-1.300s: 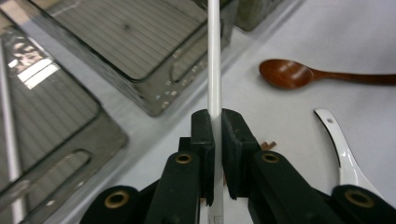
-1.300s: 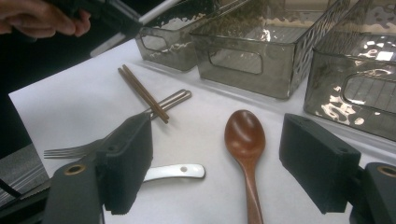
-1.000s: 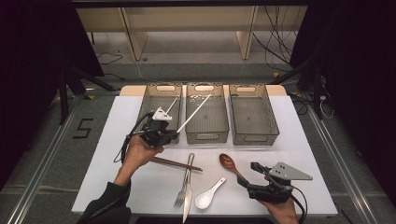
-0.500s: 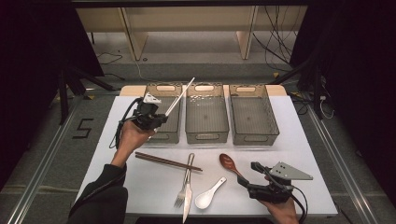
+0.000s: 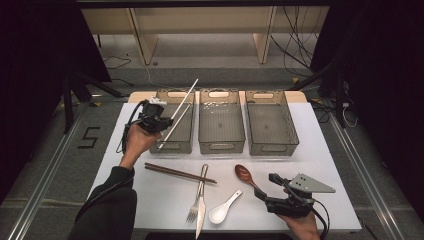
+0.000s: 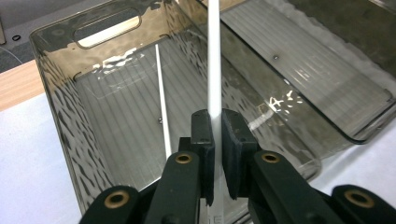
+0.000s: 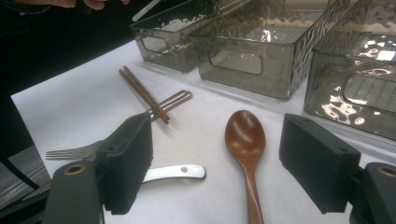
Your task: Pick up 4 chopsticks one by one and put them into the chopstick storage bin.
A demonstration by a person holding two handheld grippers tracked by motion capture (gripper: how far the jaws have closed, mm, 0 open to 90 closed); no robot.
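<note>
My left gripper [image 5: 159, 122] is shut on a long white chopstick [image 5: 186, 97] and holds it slanted above the left grey bin [image 5: 170, 146]. In the left gripper view the pads [image 6: 203, 135] pinch the white chopstick [image 6: 214, 56], which points over the left bin [image 6: 56, 107]. A second white chopstick [image 6: 162, 107] lies on that bin's floor, seen from above as the lower white chopstick [image 5: 176, 125]. My right gripper [image 5: 267, 187] rests low at the table's front right, open, its jaws either side of a brown wooden spoon [image 7: 245, 135] without touching it.
Two more grey bins, the middle bin [image 5: 221, 145] and the right bin [image 5: 272, 147], stand in a row beside the left one. On the white table [image 5: 325, 150] lie brown chopsticks [image 5: 177, 173], a fork [image 5: 196, 200], a knife [image 5: 201, 215] and a white spoon [image 5: 222, 210].
My left gripper has carried the white chopstick leftward and away from the person, from beside the middle bin to over the left bin. The right gripper has stayed put.
</note>
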